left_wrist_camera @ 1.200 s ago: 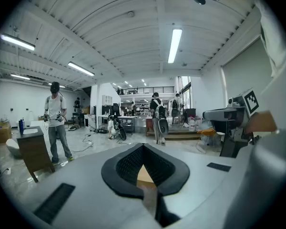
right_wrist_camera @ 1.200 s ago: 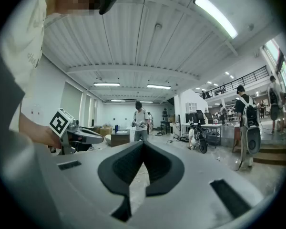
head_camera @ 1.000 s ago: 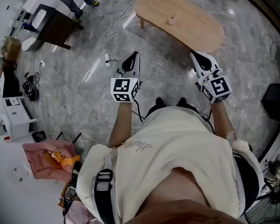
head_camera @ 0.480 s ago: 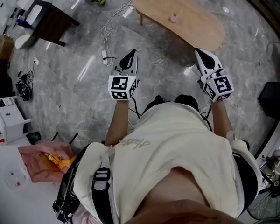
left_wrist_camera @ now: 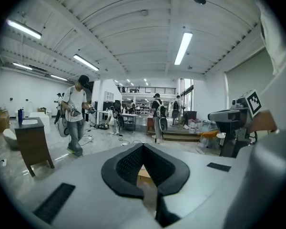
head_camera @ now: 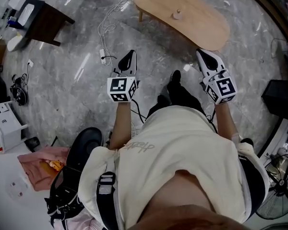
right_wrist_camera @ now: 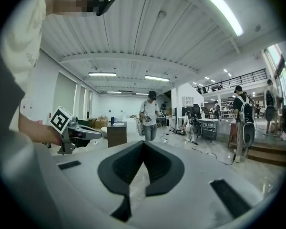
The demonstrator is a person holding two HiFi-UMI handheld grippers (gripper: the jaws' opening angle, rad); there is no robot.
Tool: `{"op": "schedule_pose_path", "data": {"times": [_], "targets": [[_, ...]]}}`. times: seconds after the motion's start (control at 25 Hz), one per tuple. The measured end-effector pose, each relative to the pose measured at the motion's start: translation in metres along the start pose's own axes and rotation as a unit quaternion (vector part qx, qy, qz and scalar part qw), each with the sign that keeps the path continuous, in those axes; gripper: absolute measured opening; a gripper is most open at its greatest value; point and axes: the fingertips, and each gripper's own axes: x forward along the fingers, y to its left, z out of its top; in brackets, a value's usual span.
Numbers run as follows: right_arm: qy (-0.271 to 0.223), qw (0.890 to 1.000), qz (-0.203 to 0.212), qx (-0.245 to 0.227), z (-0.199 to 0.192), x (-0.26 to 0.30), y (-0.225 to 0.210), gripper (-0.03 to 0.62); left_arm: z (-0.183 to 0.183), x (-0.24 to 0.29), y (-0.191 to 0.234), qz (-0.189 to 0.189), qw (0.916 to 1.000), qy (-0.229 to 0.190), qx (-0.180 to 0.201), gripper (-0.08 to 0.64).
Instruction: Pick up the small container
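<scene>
The small container point(head_camera: 176, 15), a pale little pot, stands on the light wooden table point(head_camera: 201, 25) at the top of the head view. Both grippers hang over the grey floor, short of the table and apart from the pot. My left gripper point(head_camera: 130, 55) points up the view, its black jaws shut with nothing between them; in its own view the left gripper point(left_wrist_camera: 143, 145) has its tips meeting. My right gripper point(head_camera: 201, 55) is near the table's front edge, also shut and empty; the right gripper point(right_wrist_camera: 144, 143) shows its jaws together.
A dark side table point(head_camera: 43, 20) stands at the far left, with white cables point(head_camera: 108, 30) trailing across the floor. A white box point(head_camera: 5, 123) and pink cloth point(head_camera: 38, 162) lie at the left, a black box point(head_camera: 283, 99) at the right. A person point(left_wrist_camera: 76, 116) walks in the hall.
The wooden table has drawn nearer in the head view and a dark shoe now shows ahead between the grippers. Both grippers stayed shut and empty.
</scene>
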Motion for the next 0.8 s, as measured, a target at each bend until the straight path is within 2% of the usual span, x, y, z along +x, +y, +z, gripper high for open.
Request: {"op": "schedule_pose_path", "data": {"times": [0.16,0.44,0.64,0.8], "targets": [[-0.004,1.0,0.001,0.017,-0.009,0.015,-0.028,-0.002,-0.001,0.024,0.003,0.008,1.0,0.006,0.001,0.002],[-0.025,0.999,-0.005,0.038,0.005,0.071,-0.091,-0.002,0.036,0.08,0.021,0.01,0.9994,0.017,0.028,0.002],[-0.039,0.999,-0.013,0.031,0.019,0.095,-0.152,-0.002,0.071,0.139,0.019,0.012,0.999,0.009,0.041,0.002],[-0.035,0.999,-0.028,0.028,0.011,0.11,-0.209,-0.002,0.087,0.192,0.007,0.004,0.9991,0.008,0.043,0.003]]}}
